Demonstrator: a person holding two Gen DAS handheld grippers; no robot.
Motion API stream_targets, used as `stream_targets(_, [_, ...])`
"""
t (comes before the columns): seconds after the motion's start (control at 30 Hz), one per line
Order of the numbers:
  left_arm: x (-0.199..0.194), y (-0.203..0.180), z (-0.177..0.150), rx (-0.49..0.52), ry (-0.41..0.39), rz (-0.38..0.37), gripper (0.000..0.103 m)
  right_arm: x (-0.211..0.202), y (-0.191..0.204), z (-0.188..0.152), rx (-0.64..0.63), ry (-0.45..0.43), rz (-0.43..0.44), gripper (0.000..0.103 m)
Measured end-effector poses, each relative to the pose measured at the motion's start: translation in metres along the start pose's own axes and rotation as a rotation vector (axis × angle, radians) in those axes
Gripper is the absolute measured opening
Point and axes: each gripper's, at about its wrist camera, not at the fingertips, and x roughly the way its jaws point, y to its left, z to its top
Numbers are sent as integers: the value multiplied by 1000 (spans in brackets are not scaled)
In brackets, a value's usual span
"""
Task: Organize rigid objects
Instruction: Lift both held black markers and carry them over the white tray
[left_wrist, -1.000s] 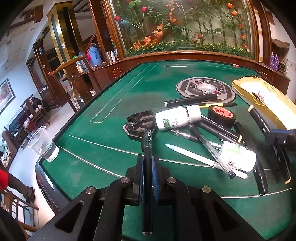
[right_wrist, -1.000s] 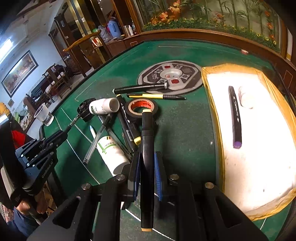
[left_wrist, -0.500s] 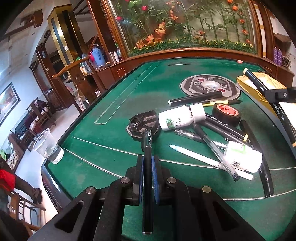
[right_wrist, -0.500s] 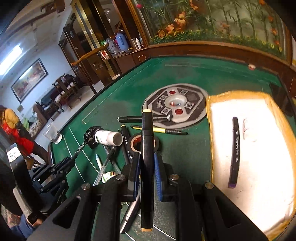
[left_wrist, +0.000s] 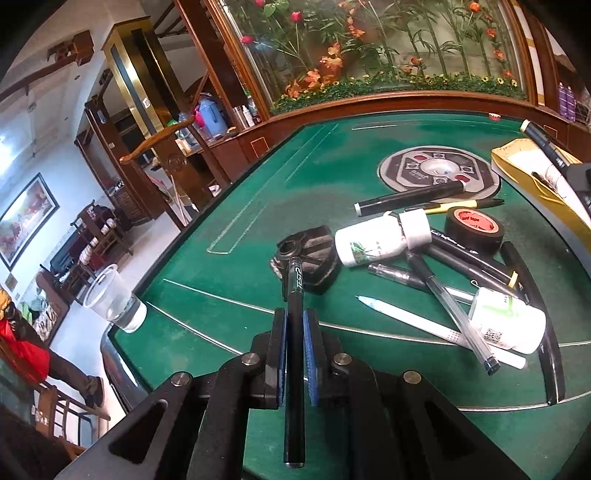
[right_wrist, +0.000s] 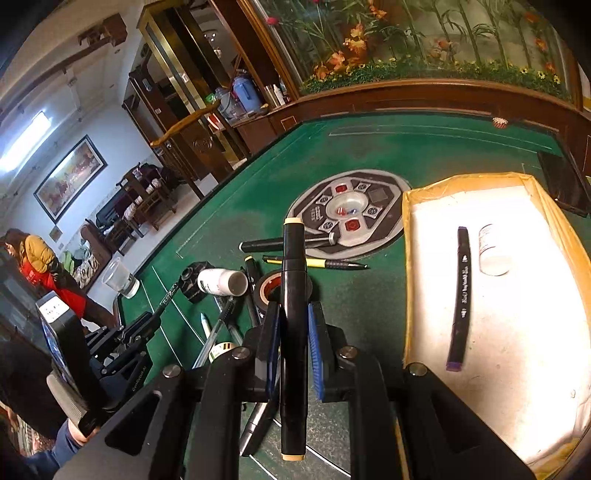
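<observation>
My left gripper (left_wrist: 294, 325) is shut on a thin black pen (left_wrist: 295, 291) and holds it above the green table, near a black sharpener-like object (left_wrist: 314, 254). My right gripper (right_wrist: 291, 317) is shut on a thick black marker with cream ends (right_wrist: 293, 295), held above the table left of the yellow-rimmed white tray (right_wrist: 406, 258). The tray holds a purple-tipped black marker (right_wrist: 460, 295) and a small white bottle (right_wrist: 491, 249). Loose pens, two white bottles (left_wrist: 380, 240) (left_wrist: 506, 325) and a black tape roll (left_wrist: 474, 229) lie on the felt.
A round grey control panel (right_wrist: 351, 210) sits in the table's middle. A clear plastic cup (left_wrist: 110, 299) stands at the table's left corner. A wooden rail borders the far edge. The left gripper shows at the lower left of the right wrist view (right_wrist: 122, 343).
My right gripper has risen and moved toward the tray with the thick marker. My left gripper has lifted slightly, still holding the thin pen.
</observation>
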Motion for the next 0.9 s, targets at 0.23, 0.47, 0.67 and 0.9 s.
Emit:
stream_targets(0.23, [-6,3,2,2,-18,33,9,-17,-20,2,51,-38,-16,14])
stream_targets(0.47, [-11,6,5,-4,-31,53,9,-31,-38,4,92,-64,-29,14])
stream_targets(0.67, [-20,4,13,-3,-44,35,9,-40,-52,4,129,-87,-41,14])
stream_targets(0.9, [-35,-12,43,-23,1,-195,9,-47,-82,7,206,-110,-100,14])
